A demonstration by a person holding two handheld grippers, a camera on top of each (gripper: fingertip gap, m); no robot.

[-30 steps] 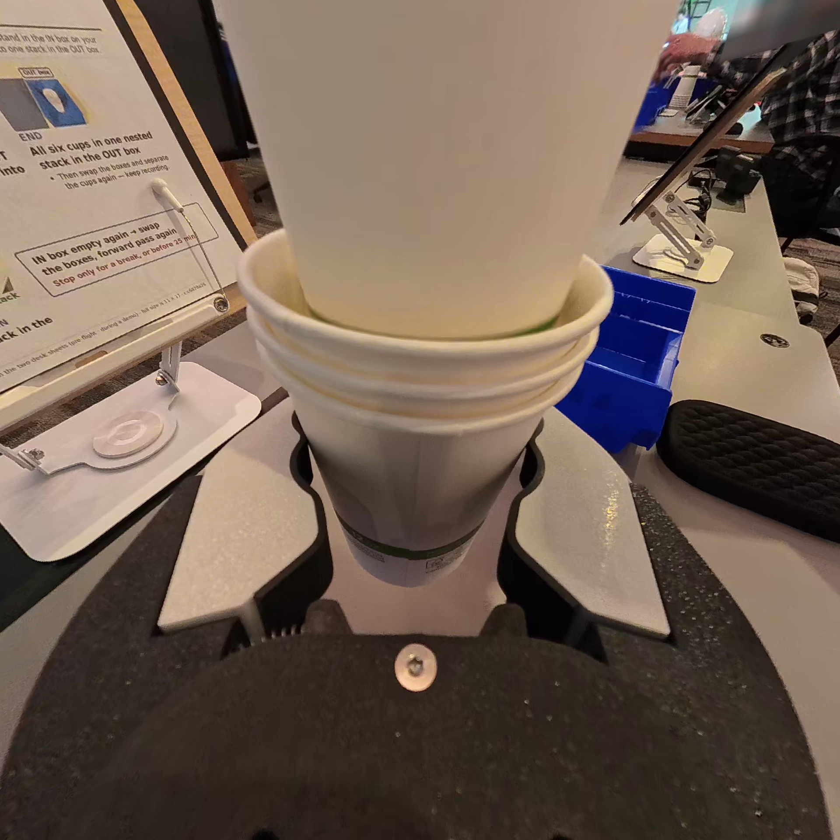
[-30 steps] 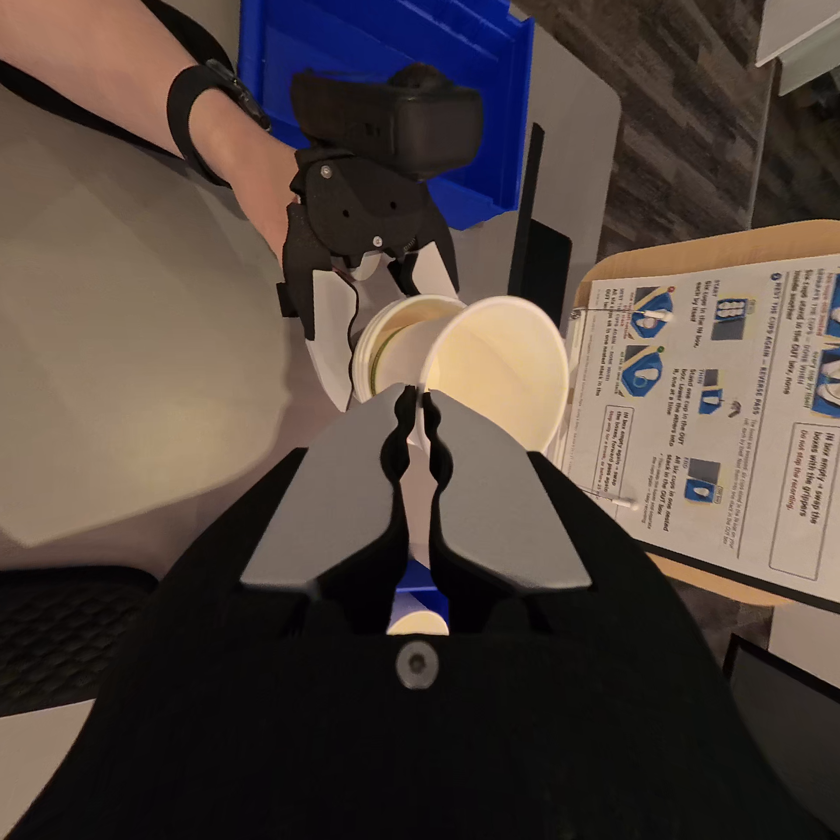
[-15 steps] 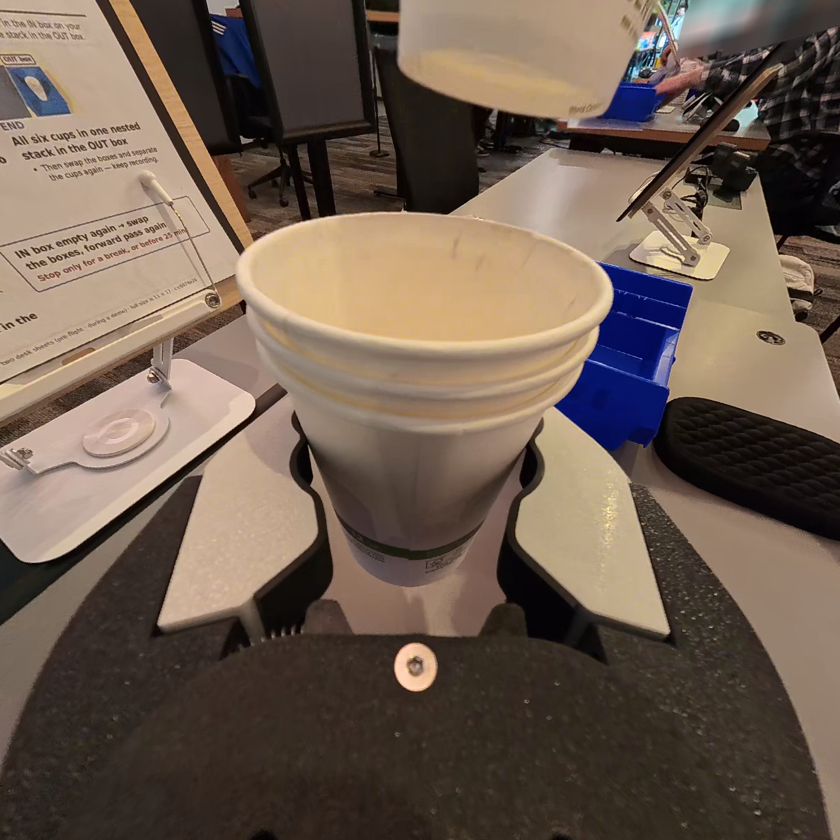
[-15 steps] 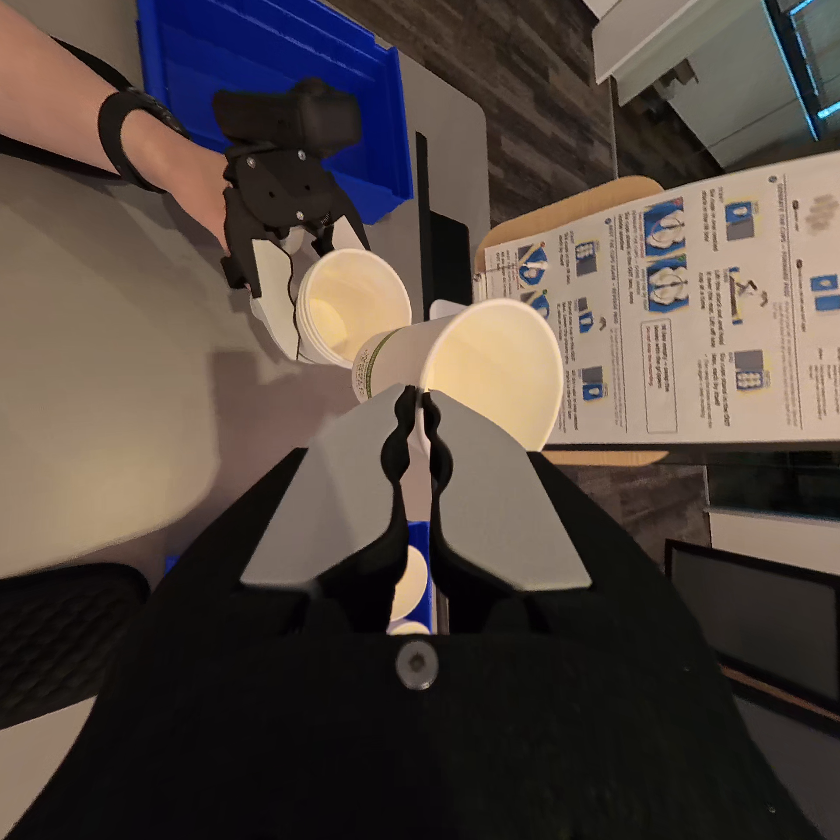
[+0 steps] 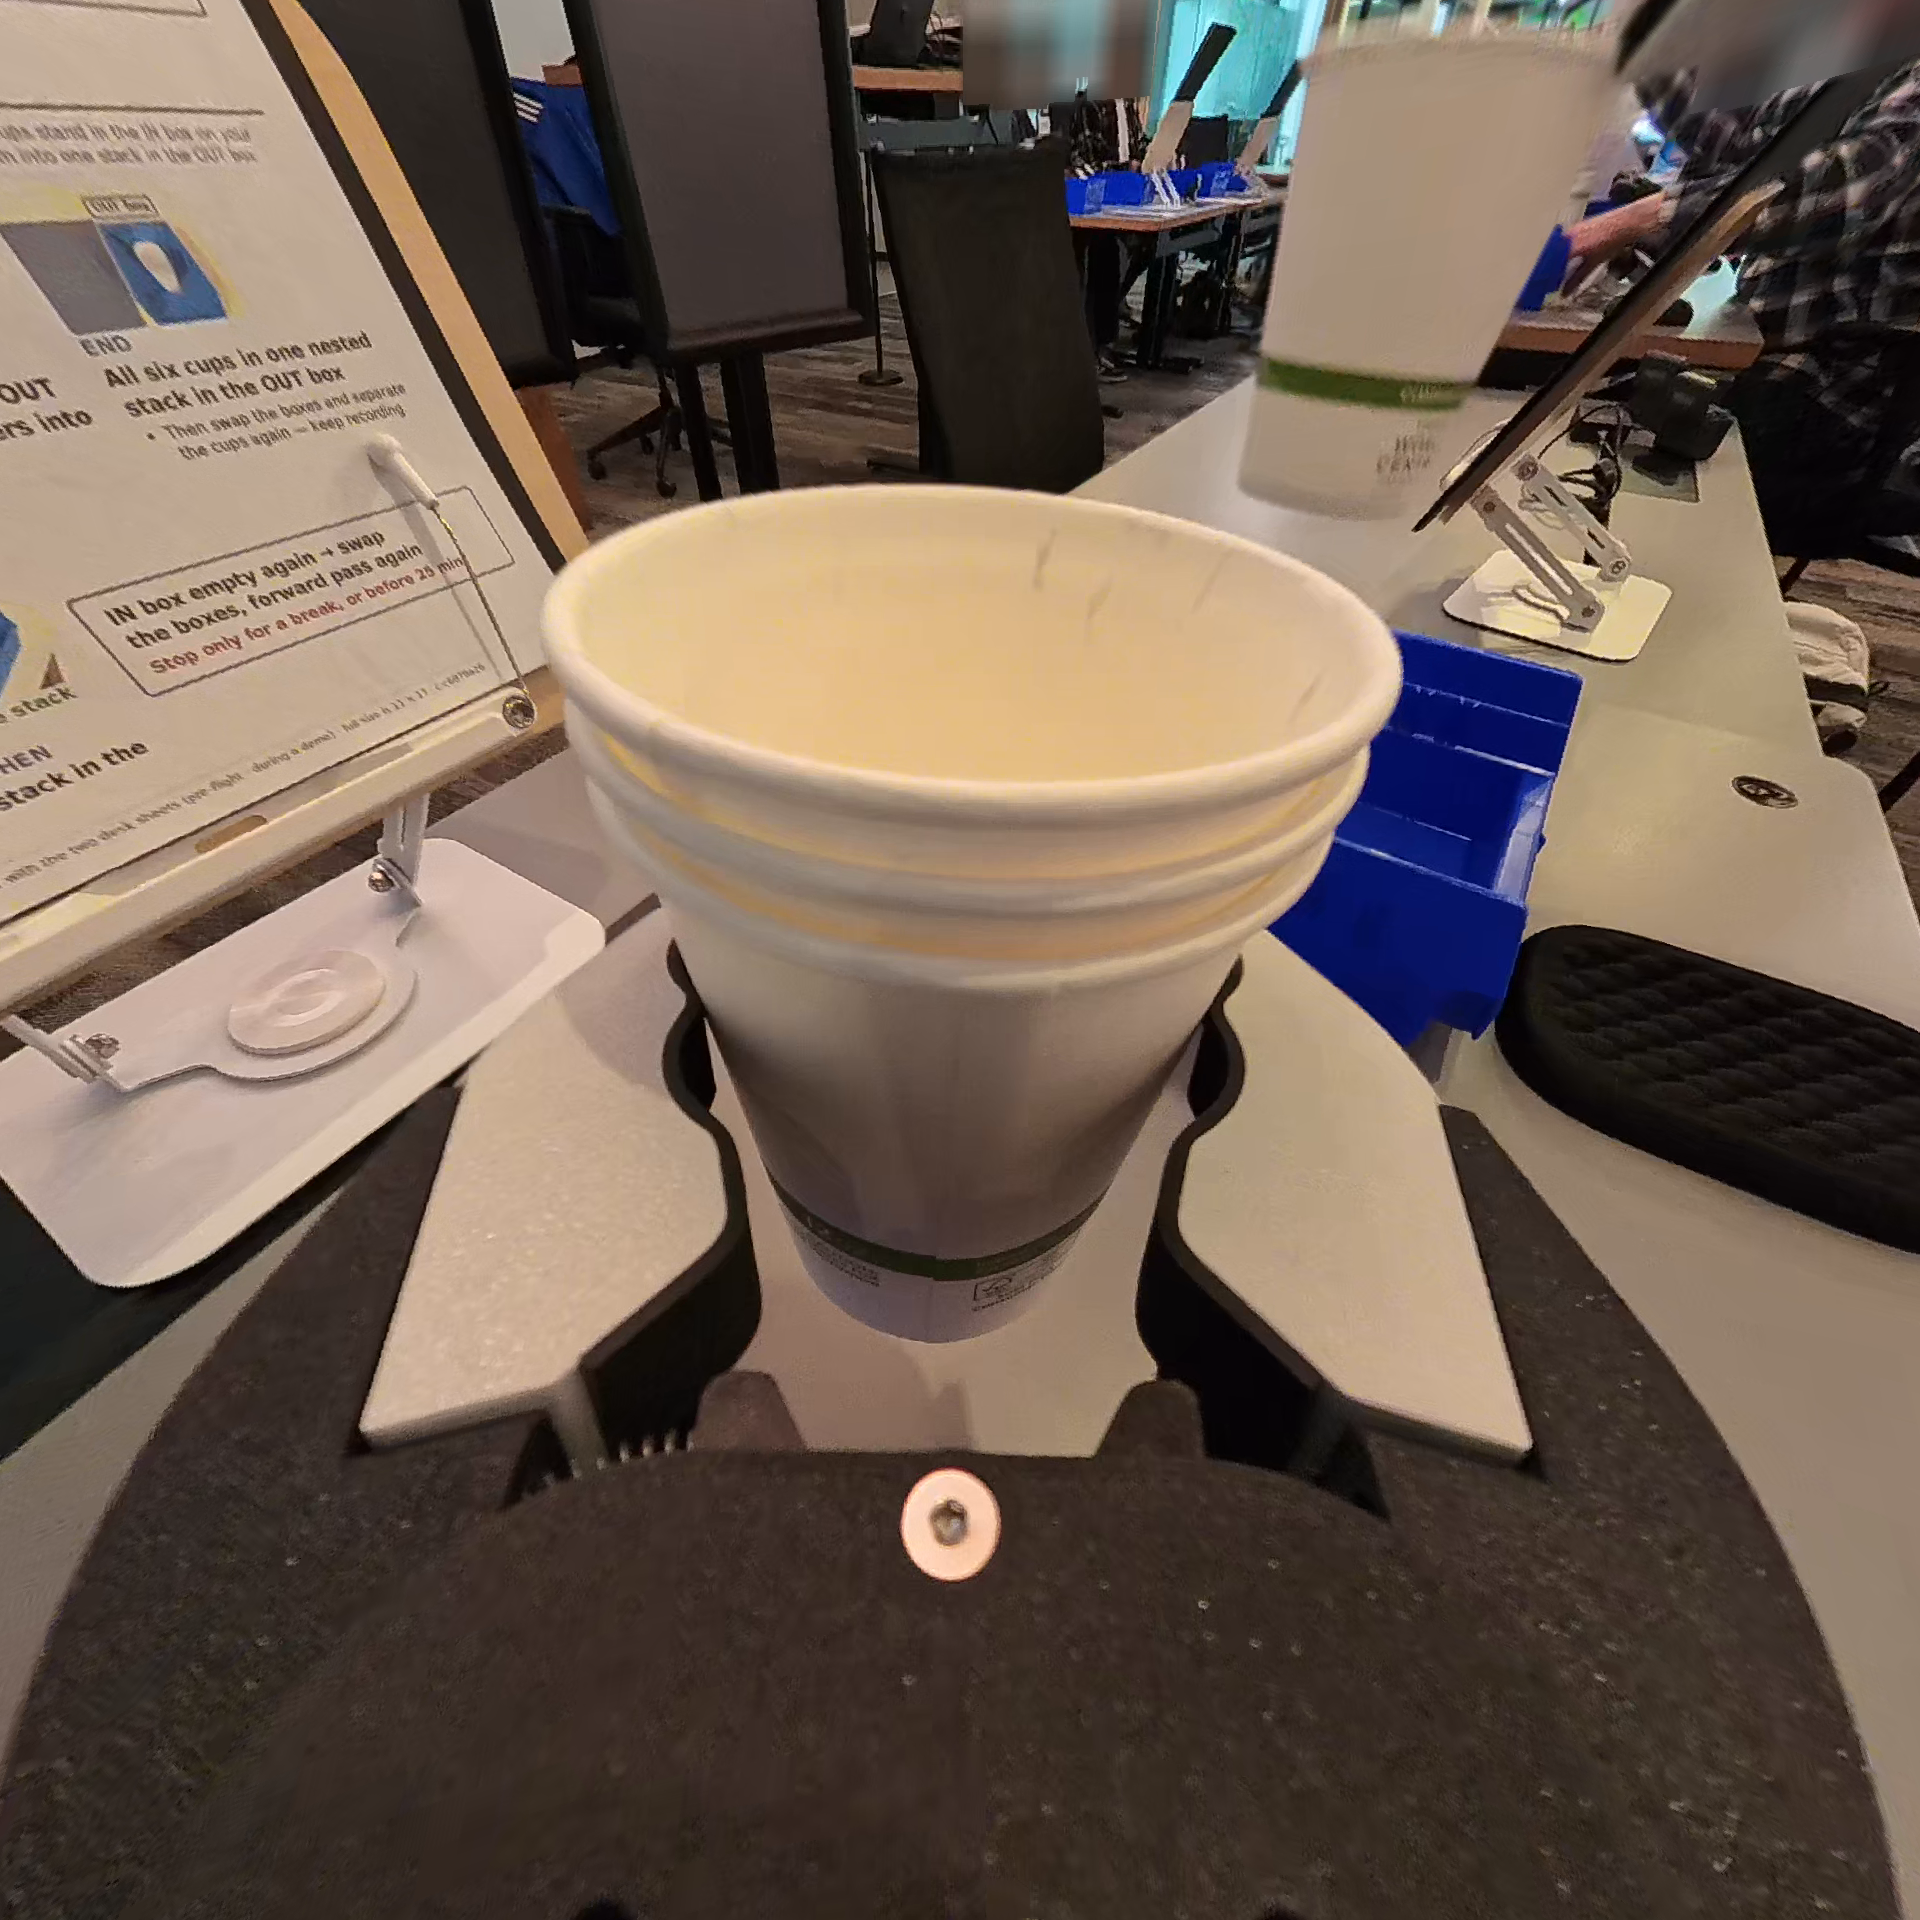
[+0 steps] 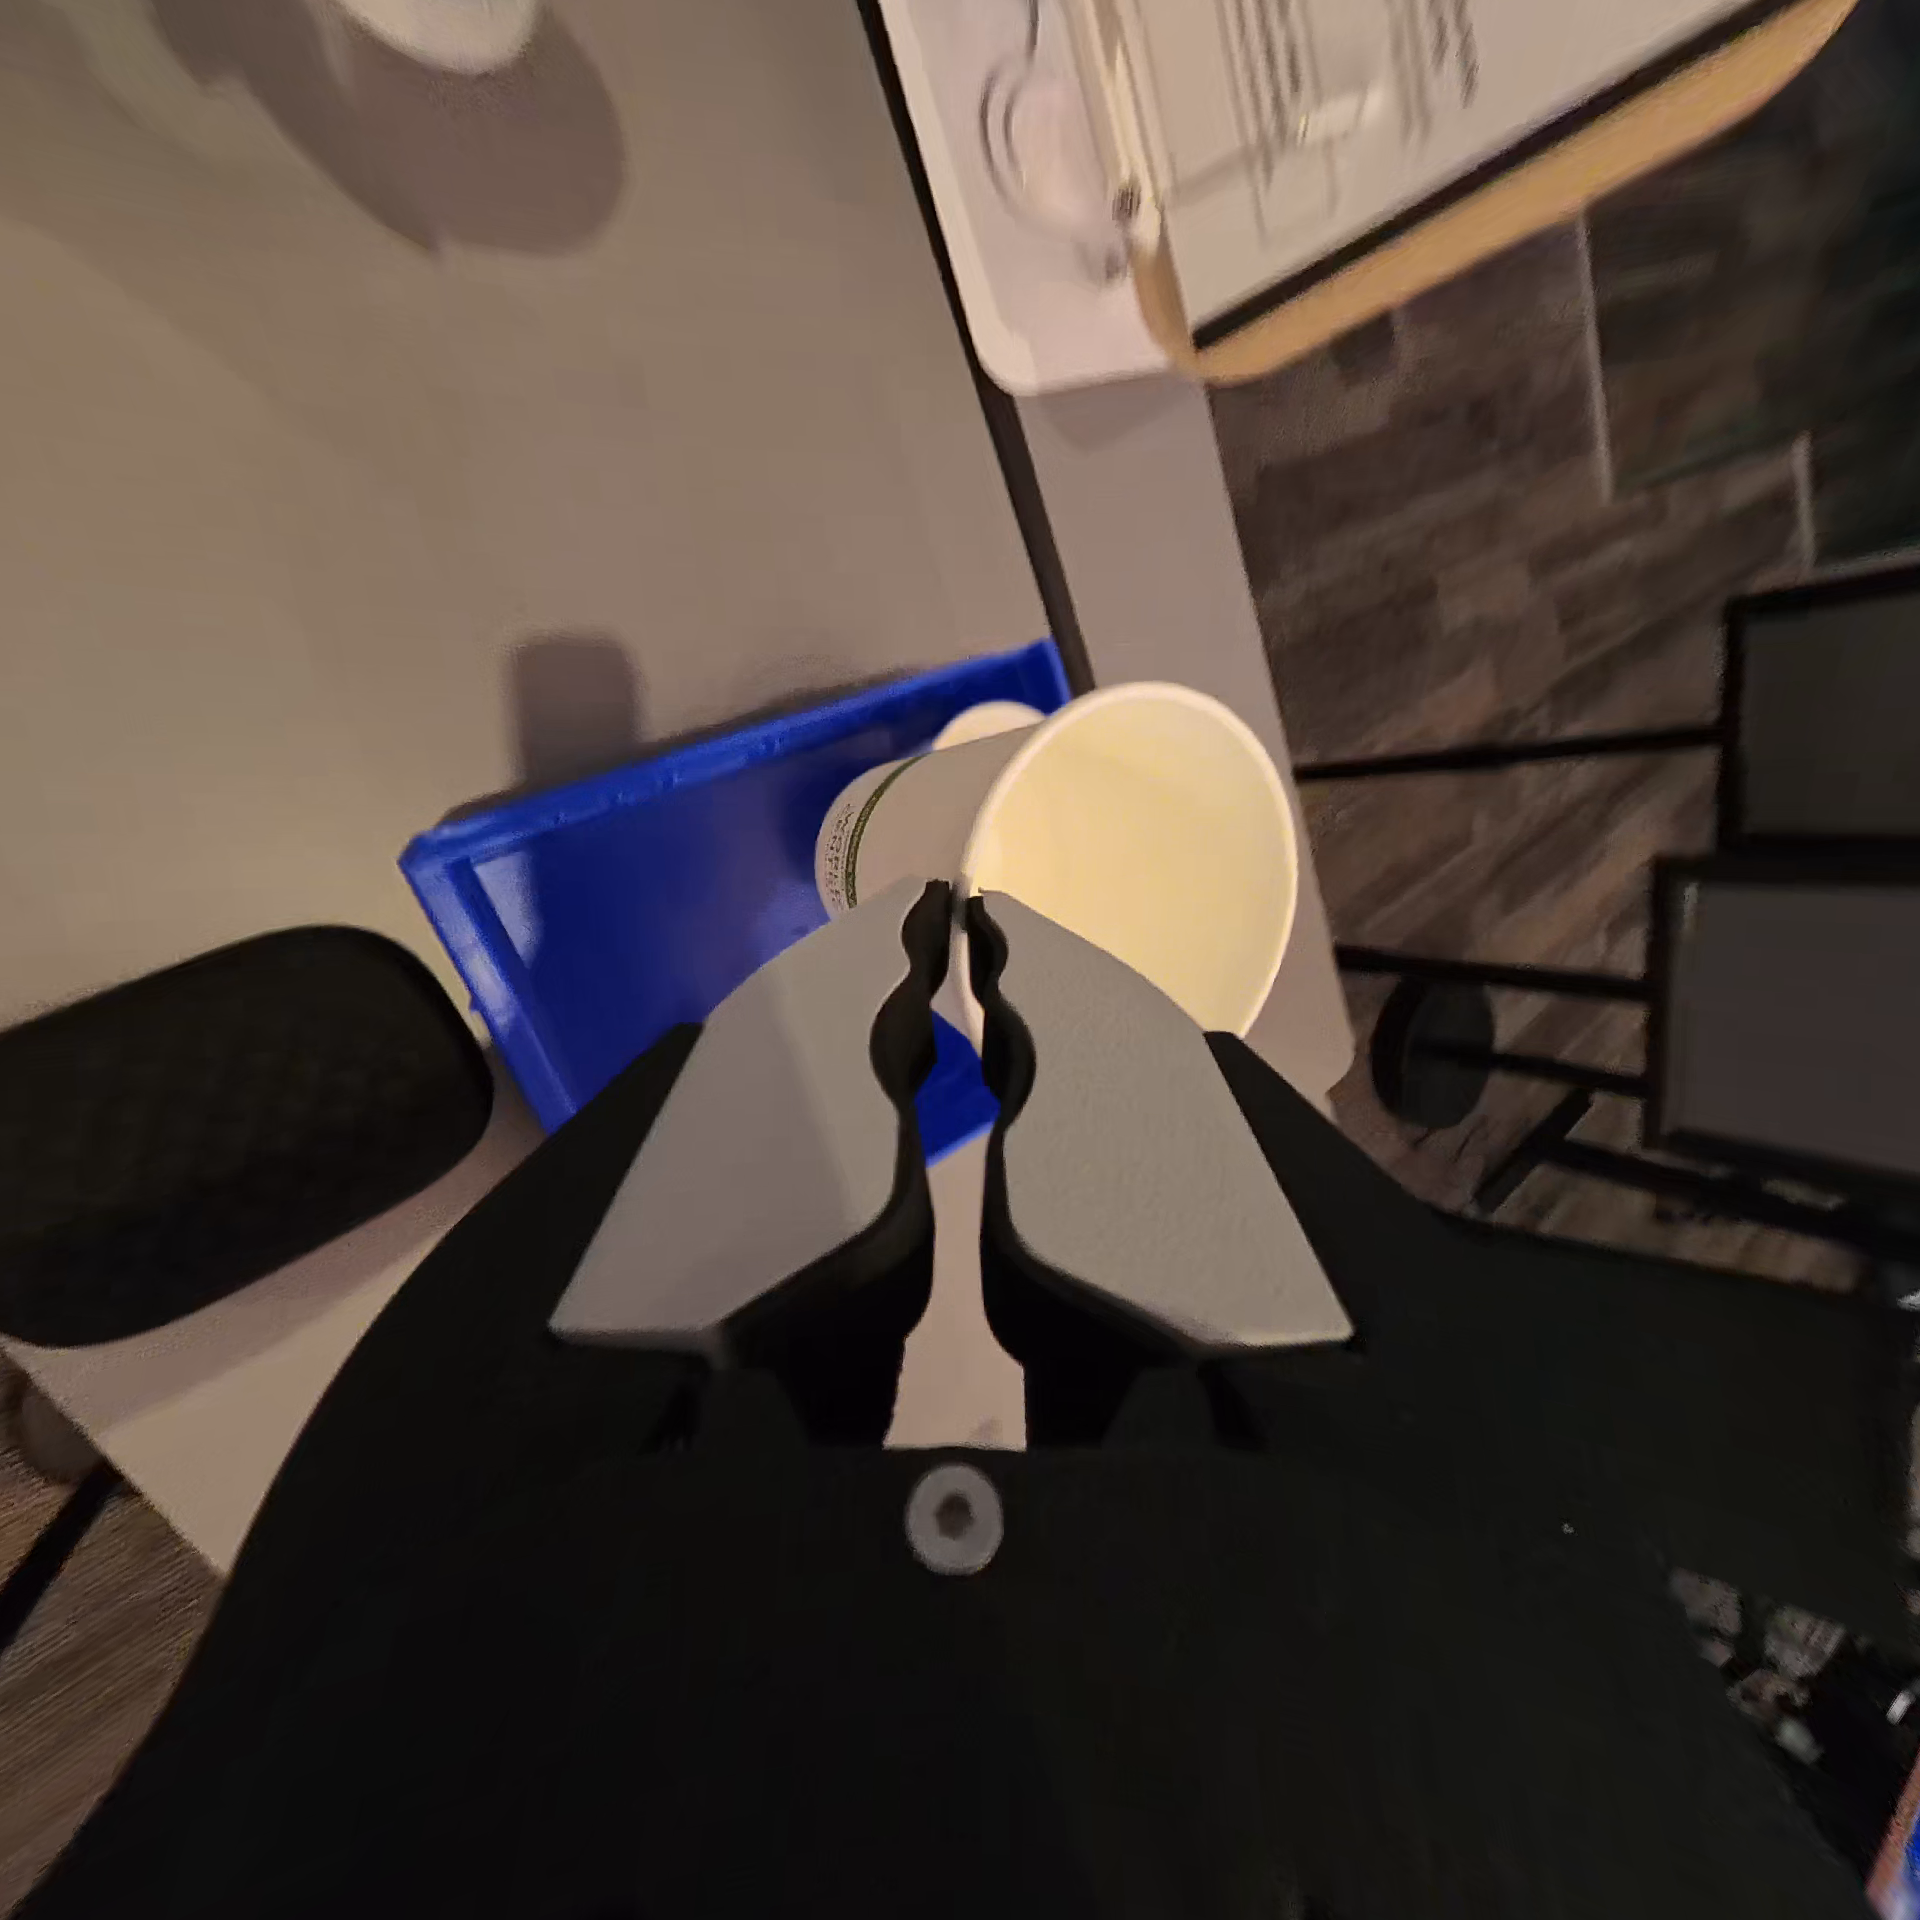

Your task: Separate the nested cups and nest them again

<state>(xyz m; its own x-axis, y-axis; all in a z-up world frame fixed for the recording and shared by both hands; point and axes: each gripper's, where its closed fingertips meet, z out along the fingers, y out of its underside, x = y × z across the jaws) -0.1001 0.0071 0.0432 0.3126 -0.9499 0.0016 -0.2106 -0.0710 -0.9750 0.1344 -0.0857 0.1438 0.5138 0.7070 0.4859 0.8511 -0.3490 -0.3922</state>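
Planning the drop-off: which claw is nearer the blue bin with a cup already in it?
Right. The right claw hangs right over that blue bin, pinching a single cup. The left claw grips the cup stack elsewhere, out of this view.

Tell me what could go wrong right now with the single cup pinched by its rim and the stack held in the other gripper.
1. The right gripper holds the single cup only by a thin pinch on its rim; the paper wall could crumple or slip while it is carried over the blue bin.
2. A cup rim already shows in that bin behind it, so a careless drop might knock it.
3. The left gripper squeezes the stack low down, so the stack might tilt.
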